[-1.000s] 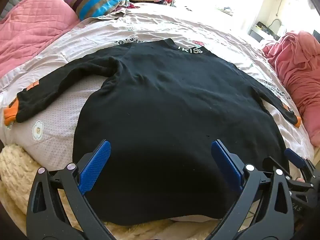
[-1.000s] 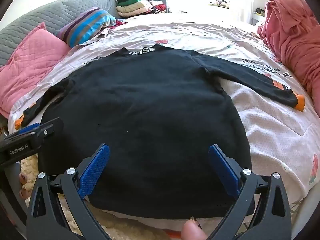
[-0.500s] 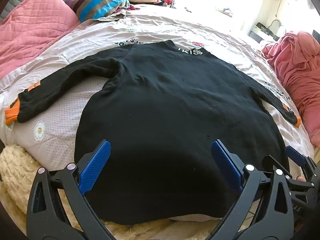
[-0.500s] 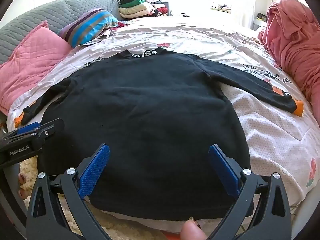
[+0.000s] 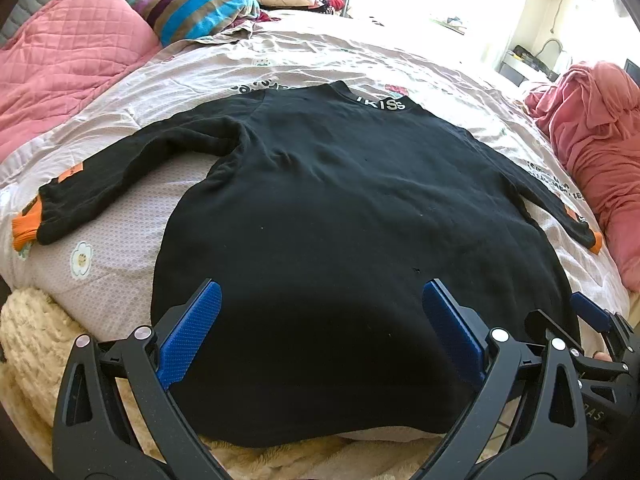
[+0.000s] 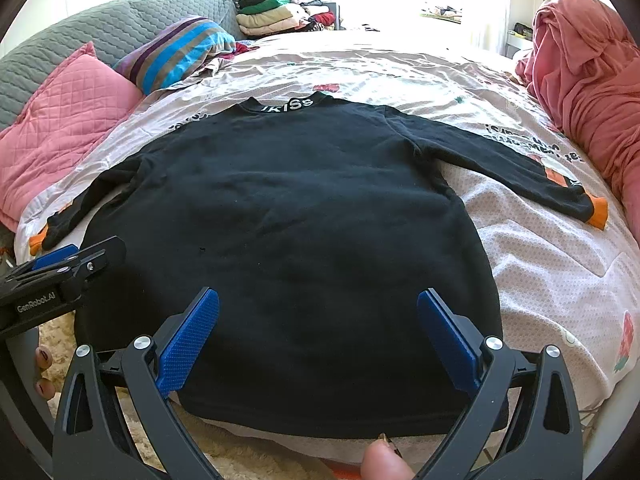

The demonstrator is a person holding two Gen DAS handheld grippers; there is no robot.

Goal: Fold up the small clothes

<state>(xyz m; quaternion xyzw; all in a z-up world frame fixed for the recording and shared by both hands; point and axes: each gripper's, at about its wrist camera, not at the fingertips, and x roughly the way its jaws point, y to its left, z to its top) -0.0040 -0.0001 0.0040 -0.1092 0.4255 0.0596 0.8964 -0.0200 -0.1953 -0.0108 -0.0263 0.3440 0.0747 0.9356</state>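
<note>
A black long-sleeved sweater (image 5: 340,208) (image 6: 280,216) lies spread flat on the bed, collar away from me, both sleeves stretched out sideways with orange cuffs (image 5: 25,229) (image 6: 598,211). Above its near hem hangs my left gripper (image 5: 322,328), open, blue pads wide apart and empty. My right gripper (image 6: 318,334) hovers open over the hem's right part, nothing between its fingers. Each gripper shows at the edge of the other's view: the right gripper's fingertip (image 5: 588,308), the left gripper's fingertip (image 6: 64,262).
The sweater rests on a pale printed sheet (image 5: 100,264). Pink pillow (image 5: 68,56) and striped pillow (image 5: 200,4) lie at far left, folded clothes (image 6: 280,12) at the back, a pink heap (image 6: 588,68) on the right. A cream fluffy blanket (image 5: 28,328) edges the bed. A thumb (image 6: 384,462) shows below.
Both grippers have tilted or drawn back slightly, so the sweater sits a little lower in both views. The sweater itself has not moved and both grippers stay open.
</note>
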